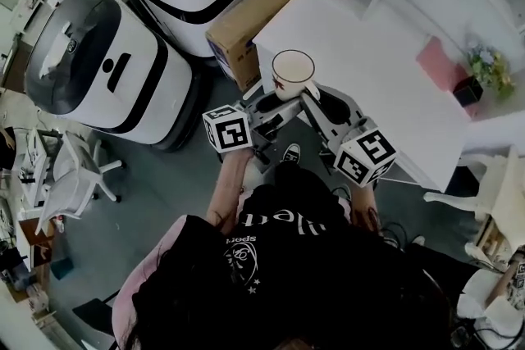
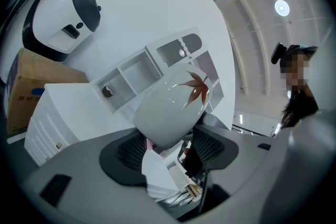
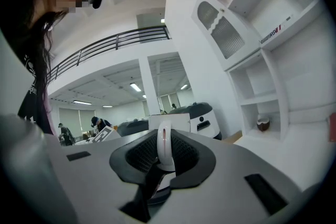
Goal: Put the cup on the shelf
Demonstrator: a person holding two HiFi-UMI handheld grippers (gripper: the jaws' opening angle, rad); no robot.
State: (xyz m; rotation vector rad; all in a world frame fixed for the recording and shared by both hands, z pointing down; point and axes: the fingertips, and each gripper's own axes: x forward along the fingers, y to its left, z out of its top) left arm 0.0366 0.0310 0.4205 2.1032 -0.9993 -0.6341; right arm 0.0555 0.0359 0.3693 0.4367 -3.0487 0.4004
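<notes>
At the near left corner of the surface [image 1: 361,53], your left fingers [image 2: 123,152] are clasping the cup [image 1: 293,71] by its base and your right fingers [image 3: 139,157] are pinching its handle [image 3: 164,147]; only the gripper views are showing those grips.

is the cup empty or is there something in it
Empty: the head view looks down into the cup and shows only its bare pale inside.

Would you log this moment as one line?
cup: held at table edge; right gripper: shut on handle; left gripper: shut on body
</notes>
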